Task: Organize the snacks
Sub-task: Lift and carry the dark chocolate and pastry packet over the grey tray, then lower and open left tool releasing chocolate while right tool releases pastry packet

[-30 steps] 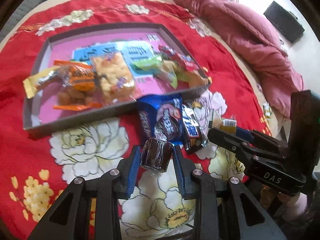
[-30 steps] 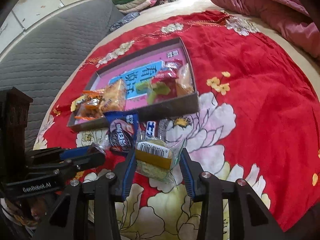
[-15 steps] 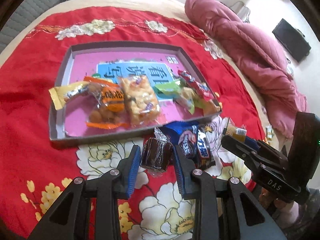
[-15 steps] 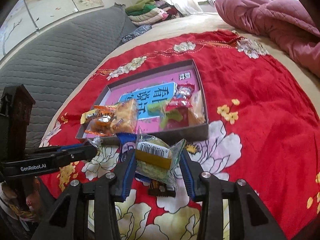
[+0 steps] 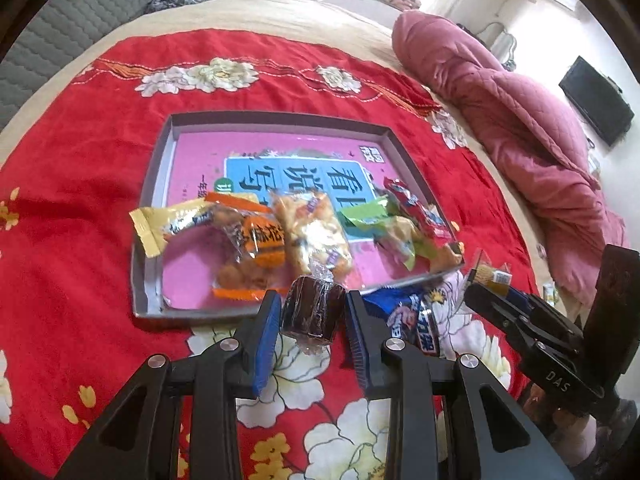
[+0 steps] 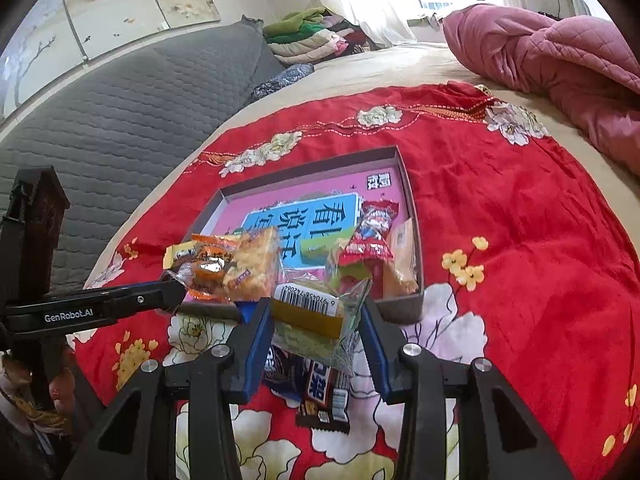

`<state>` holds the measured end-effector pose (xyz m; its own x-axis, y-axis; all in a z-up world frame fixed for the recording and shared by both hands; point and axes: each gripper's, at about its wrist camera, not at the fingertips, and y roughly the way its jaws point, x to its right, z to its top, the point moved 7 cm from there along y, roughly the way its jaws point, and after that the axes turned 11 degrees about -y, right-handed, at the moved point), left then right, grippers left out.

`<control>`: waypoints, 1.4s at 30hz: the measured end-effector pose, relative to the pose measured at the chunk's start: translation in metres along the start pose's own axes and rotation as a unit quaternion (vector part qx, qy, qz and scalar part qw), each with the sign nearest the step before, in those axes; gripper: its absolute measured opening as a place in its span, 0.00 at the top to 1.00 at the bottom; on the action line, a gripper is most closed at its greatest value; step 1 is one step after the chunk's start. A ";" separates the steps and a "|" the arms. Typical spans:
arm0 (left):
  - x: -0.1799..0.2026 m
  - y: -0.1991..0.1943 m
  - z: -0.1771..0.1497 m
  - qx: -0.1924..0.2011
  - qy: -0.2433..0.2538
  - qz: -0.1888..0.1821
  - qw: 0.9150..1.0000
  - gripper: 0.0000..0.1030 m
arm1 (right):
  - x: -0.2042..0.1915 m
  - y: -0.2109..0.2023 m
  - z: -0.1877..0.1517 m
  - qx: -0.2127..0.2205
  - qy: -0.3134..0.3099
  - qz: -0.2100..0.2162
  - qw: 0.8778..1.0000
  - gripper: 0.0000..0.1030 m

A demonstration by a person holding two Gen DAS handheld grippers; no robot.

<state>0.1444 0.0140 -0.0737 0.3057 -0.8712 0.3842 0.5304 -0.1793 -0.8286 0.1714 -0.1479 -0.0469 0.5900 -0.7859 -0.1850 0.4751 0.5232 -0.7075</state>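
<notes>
My left gripper (image 5: pixel 312 316) is shut on a dark brown wrapped cake (image 5: pixel 313 312), held above the red cloth just in front of the grey tray (image 5: pixel 150 240). My right gripper (image 6: pixel 316 320) is shut on a clear packet with a greenish pastry and a barcode label (image 6: pixel 310 316), also lifted near the tray's front edge (image 6: pixel 400 308). The tray holds several snack packets: orange (image 5: pixel 256 248), pale yellow (image 5: pixel 312 228), green (image 5: pixel 380 224) and red (image 5: pixel 416 212). A blue packet and chocolate bar (image 5: pixel 416 320) lie on the cloth below.
The tray sits on a red flowered cloth (image 5: pixel 80 220) spread over a bed. A pink quilt (image 5: pixel 520 120) lies bunched at the right. A grey padded headboard (image 6: pixel 120 112) and folded clothes (image 6: pixel 308 36) are behind.
Both grippers have risen and tilted up with their snacks still held; the tray and the room behind have slid lower and further into view. The left one shifted toward the tray.
</notes>
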 end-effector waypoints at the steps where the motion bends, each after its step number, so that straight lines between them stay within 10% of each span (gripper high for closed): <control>1: 0.000 0.000 0.001 0.001 0.000 0.001 1.000 0.67 | 0.000 0.000 0.001 0.002 -0.001 0.002 1.000 0.58; 42: -0.014 0.036 0.020 -0.004 -0.020 0.031 0.999 0.67 | 0.010 0.041 0.021 -0.006 -0.013 -0.005 1.000 0.58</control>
<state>0.1754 0.0288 -0.1008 0.3688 -0.8621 0.3476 0.5036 -0.1290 -0.8542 0.2104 -0.1273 -0.0628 0.6020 -0.7821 -0.1610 0.4731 0.5118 -0.7171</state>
